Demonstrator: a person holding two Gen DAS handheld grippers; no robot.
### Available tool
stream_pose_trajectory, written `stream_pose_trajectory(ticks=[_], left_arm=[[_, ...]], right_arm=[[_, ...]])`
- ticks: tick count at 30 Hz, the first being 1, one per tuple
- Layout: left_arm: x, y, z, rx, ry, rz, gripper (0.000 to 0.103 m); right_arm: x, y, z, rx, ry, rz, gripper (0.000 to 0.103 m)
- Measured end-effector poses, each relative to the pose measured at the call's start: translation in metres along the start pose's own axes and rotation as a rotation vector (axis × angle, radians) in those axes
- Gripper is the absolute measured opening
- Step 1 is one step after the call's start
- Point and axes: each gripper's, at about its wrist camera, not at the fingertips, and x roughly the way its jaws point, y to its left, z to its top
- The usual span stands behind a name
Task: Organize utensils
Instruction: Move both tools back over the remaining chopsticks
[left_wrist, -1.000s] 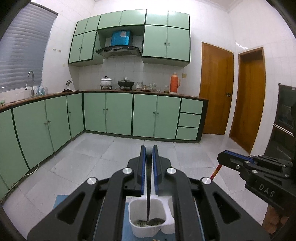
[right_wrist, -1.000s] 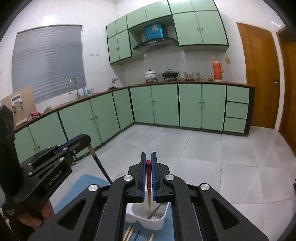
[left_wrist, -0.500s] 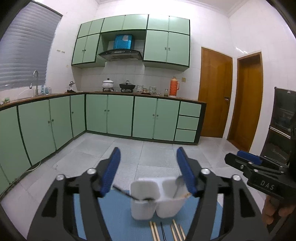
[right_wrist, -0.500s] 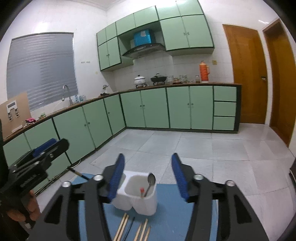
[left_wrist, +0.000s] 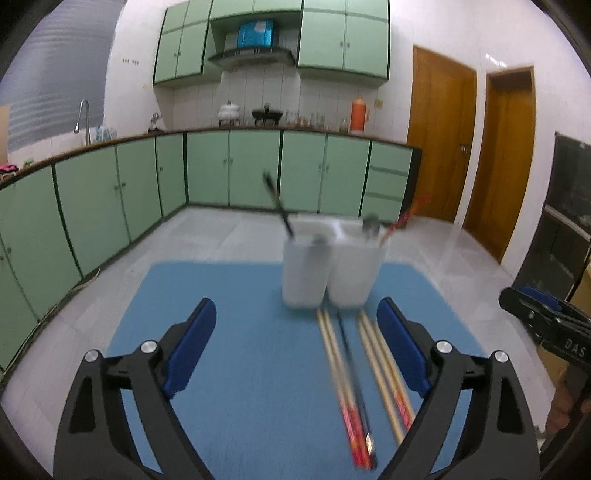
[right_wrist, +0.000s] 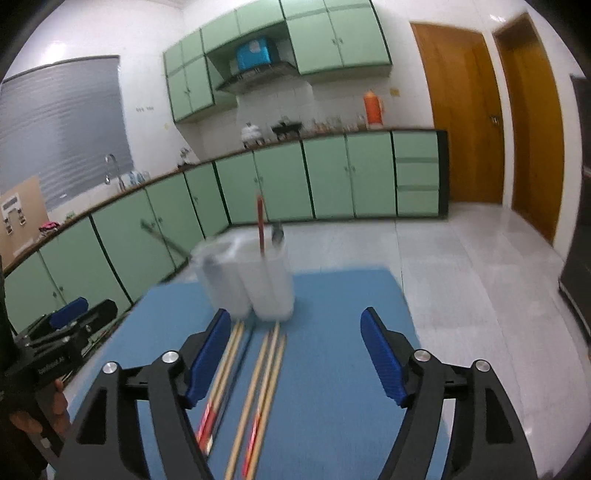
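Now both grippers hung over the blue mat (left_wrist: 229, 332), jaws opening, empty.
Chopsticks (left_wrist: 347, 373) lay before the white holder (left_wrist: 328, 273) near the mat's far edge.

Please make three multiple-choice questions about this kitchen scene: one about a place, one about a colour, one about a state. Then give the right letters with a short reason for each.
1. Where do the loose chopsticks lie?
A. on the blue mat, in front of the white holder
B. inside the sink
C. on the counter

2. What colour is the utensil holder?
A. green
B. white
C. orange

3. How does the left gripper stand?
A. shut on a spoon
B. shut on a chopstick
C. jaws apart, nothing between the pads

Answers: 1 A, the sticks rest on the blue mat just before the holder. 2 B, both its compartments are white. 3 C, the jaws are opening, and only mat shows between the pads.
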Motion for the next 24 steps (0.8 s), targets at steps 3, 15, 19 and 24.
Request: stream_pose_trajectory(ticks=[3, 15, 19, 24], left_arm=[[-0.001, 0.004, -0.021, 0.007, 0.065, -0.005, 0.089], [0.000, 0.004, -0.089, 0.047, 0.270, 0.004, 0.090], [0.000, 0.007, -0.100, 0.052, 0.300, 0.005, 0.090], [0.000, 0.009, -0.103, 0.049, 0.310, -0.001, 0.090]], right_arm=[[0.001, 0.001, -0.027, 0.004, 0.072, -0.012, 0.075], [0.007, 0.021, -0.106, -0.044, 0.258, -0.006, 0.069], [0.009, 0.026, -0.111, -0.066, 0.268, 0.007, 0.055], [0.011, 0.039, -0.117, -0.096, 0.290, 0.033, 0.039]])
